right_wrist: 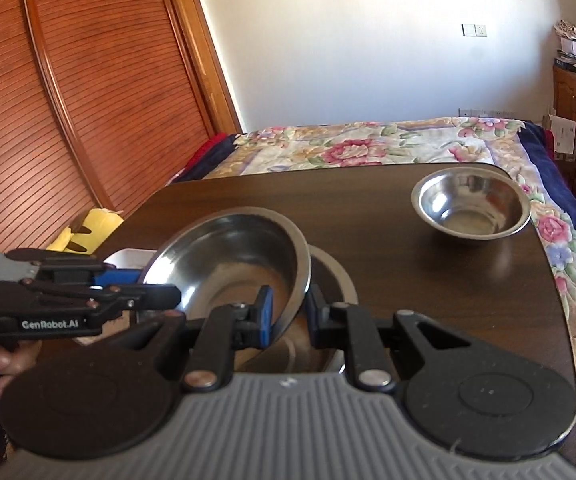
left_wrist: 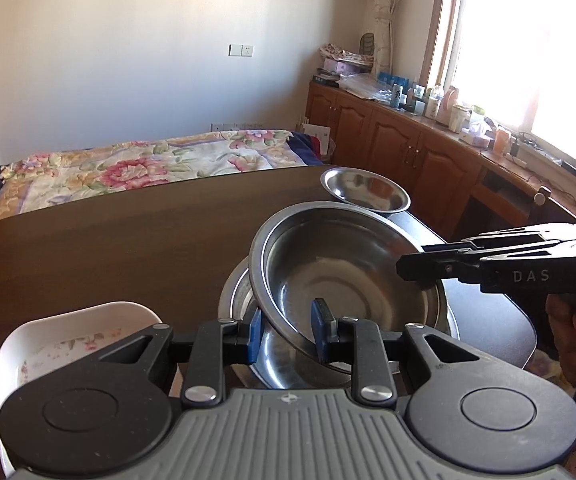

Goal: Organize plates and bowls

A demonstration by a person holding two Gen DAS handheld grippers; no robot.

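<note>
A wide steel bowl [left_wrist: 347,272] [right_wrist: 228,256] hangs tilted over a larger steel basin [left_wrist: 234,300] [right_wrist: 337,276] that rests on the dark wooden table [left_wrist: 128,240] [right_wrist: 407,280]. My left gripper [left_wrist: 288,330] [right_wrist: 164,294] is shut on the bowl's near-left rim, one blue pad inside and one outside. On the opposite rim my right gripper [right_wrist: 289,312] [left_wrist: 407,268] is shut the same way. Whether the bowl touches the basin below is hidden. A small steel bowl [left_wrist: 367,192] [right_wrist: 471,208] stands alone at the table's far right corner.
A white dish with a flower print [left_wrist: 68,344] [right_wrist: 132,258] lies at the table's left edge beside the basin. A bed with a floral cover [left_wrist: 148,164] [right_wrist: 367,144] lies beyond the table. Wooden cabinets [left_wrist: 399,140] run under the window.
</note>
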